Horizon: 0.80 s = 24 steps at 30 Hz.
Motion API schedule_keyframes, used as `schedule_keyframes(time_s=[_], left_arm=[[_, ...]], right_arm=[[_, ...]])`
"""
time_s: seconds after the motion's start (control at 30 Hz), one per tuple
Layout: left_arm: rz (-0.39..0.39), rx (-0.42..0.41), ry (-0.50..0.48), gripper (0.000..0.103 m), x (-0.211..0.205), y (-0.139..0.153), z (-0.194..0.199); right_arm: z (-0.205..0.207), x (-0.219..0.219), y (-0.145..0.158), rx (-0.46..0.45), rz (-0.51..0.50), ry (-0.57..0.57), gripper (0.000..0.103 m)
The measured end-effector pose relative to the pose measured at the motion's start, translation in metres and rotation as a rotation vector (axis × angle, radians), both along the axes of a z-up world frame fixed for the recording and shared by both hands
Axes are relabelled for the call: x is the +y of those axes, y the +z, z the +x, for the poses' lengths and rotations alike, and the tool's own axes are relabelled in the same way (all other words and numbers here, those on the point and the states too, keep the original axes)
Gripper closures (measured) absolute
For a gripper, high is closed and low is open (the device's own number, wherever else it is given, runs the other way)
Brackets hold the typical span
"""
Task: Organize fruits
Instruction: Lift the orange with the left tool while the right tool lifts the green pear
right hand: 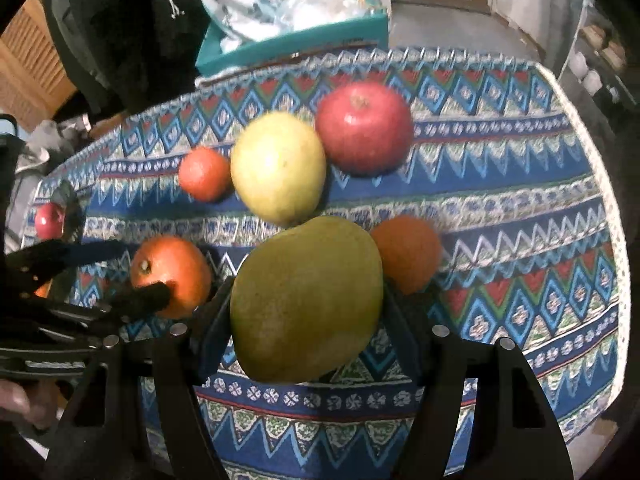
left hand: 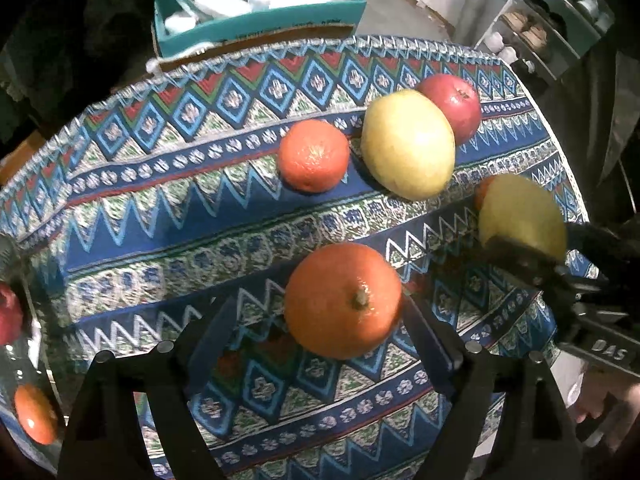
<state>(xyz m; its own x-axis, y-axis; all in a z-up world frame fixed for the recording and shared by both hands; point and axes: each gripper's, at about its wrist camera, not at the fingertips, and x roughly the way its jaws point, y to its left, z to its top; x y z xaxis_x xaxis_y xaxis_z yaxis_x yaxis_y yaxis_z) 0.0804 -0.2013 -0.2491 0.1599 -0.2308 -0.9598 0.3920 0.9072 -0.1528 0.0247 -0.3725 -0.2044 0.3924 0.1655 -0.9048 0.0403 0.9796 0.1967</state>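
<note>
Blue, red and white zigzag-patterned woven cloth [right hand: 520, 264] covers the table to its rounded far and right edges; the cloth right of the green-yellow oval mango [right hand: 306, 300] lies bare. The right gripper [right hand: 306, 312] pinches the mango between both black fingers, above the cloth. Beyond the mango, a yellow-green pear-like fruit [right hand: 278, 166] touches a red apple [right hand: 364, 128] and a small orange mandarin [right hand: 204, 174]. A second orange fruit [right hand: 408, 252] sits just right of the mango, partly hidden. Left of the mango, the left gripper [left hand: 320, 320] is spread wide around a large stemmed orange [left hand: 342, 300] resting on the cloth; whether its right finger touches the fruit cannot be told. A teal cardboard box [left hand: 260, 24] stands past the far edge.
</note>
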Motion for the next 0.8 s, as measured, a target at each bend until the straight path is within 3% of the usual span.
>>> schedule_keyframes(time_s=[0.23,0.43,0.57,0.8], left_arm=[[0.040,0.031,-0.018,0.016,-0.012,-0.018,0.000],[0.016,0.026,0.005,0.018,-0.009,-0.022,0.002],[-0.037,0.036,-0.007,0.036,-0.008,-0.021,0.001],[-0.017,0.009,-0.017,0.036,-0.014,-0.019,-0.004]], right_arm=[[-0.003,-0.012,0.008,-0.015,-0.001,-0.017,0.034],[0.005,-0.003,0.006,-0.019,-0.008,-0.014,0.034],[0.009,0.000,0.007,-0.024,-0.013,-0.005,0.034],[0.010,0.005,0.008,-0.034,-0.029,0.008,0.034]])
